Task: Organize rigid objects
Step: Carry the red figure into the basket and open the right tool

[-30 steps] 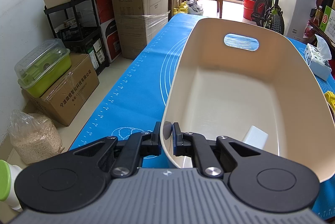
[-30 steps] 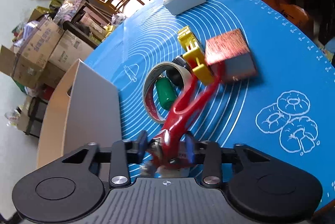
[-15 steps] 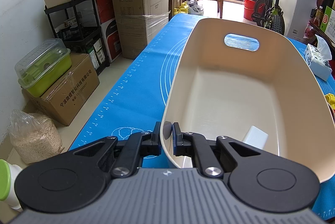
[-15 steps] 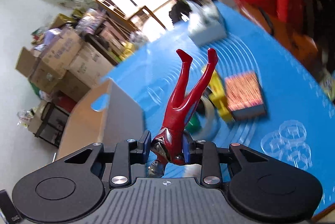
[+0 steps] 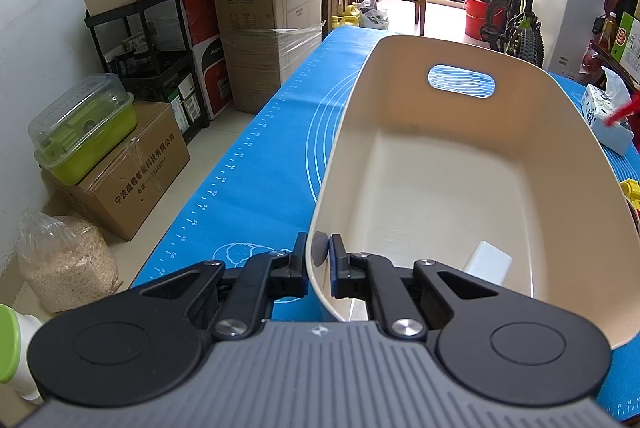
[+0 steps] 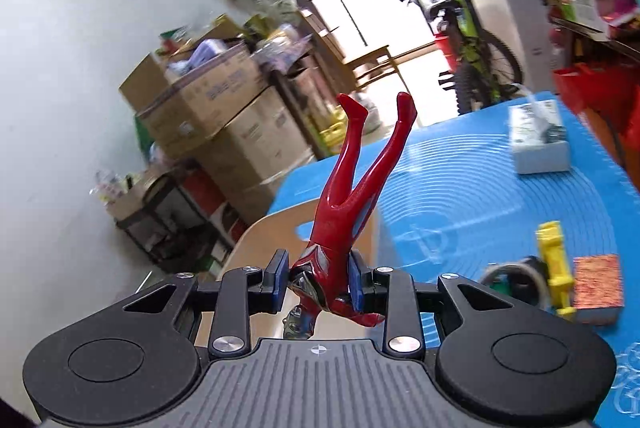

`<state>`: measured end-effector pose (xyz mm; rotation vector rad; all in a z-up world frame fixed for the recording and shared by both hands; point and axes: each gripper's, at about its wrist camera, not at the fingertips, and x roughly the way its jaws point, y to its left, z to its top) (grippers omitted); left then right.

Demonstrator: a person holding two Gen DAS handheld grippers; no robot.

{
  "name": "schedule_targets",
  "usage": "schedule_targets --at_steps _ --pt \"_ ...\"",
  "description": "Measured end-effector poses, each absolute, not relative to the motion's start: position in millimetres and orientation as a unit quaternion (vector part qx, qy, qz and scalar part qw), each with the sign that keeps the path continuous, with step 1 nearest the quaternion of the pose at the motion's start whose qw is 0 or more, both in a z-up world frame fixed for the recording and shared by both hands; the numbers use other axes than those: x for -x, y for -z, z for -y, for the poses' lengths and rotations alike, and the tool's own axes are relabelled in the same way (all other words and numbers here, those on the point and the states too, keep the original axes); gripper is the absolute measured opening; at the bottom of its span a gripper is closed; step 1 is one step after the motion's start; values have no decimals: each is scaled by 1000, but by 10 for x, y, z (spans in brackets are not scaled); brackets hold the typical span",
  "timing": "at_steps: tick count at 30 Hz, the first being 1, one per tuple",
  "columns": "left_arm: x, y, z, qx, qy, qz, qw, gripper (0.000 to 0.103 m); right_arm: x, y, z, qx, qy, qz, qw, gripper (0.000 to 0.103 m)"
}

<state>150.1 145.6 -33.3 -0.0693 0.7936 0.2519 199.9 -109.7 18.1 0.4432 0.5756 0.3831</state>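
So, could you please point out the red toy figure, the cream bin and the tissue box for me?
red toy figure (image 6: 352,195), right wrist view, on its thigh.
cream bin (image 5: 460,115), left wrist view, on the far inner wall.
tissue box (image 6: 540,147), right wrist view, on its near side.

My left tongs (image 5: 318,264) point down and are clamped tight. My right tongs (image 6: 320,282) are closed part way, gripping, tilted slightly downward.

R gripper (image 6: 319,278) clamped on red figure (image 6: 352,199), legs up mid-frame; beige bin (image 6: 260,240) behind, blue mat (image 6: 472,187) right.
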Motion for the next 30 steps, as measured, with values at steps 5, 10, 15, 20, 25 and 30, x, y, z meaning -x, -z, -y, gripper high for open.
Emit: schedule_targets --at_steps 5,10,15,20,25,30 --pt "-1495 314 -1503 36 -122 -386 914 12 -2078 -120 720 -206 -199 -304 909 39" --pt "-1501 309 -1508 37 -121 -386 914 11 -2117 11 343 -143 -210 -324 911 39" --pt "-1503 315 -1511 39 -121 -386 914 11 -2175 159 128 -99 -214 -360 902 39" --pt "-1504 327 -1479 39 -121 -386 914 11 -2215 368 -40 -65 -205 -407 888 39" --pt "-1512 337 -1469 39 -120 -389 912 11 -2204 472 -132 -39 -207 -436 875 39" --pt "-1516 340 -1471 40 -121 -389 912 11 -2140 375 -73 -48 -215 -418 881 57"
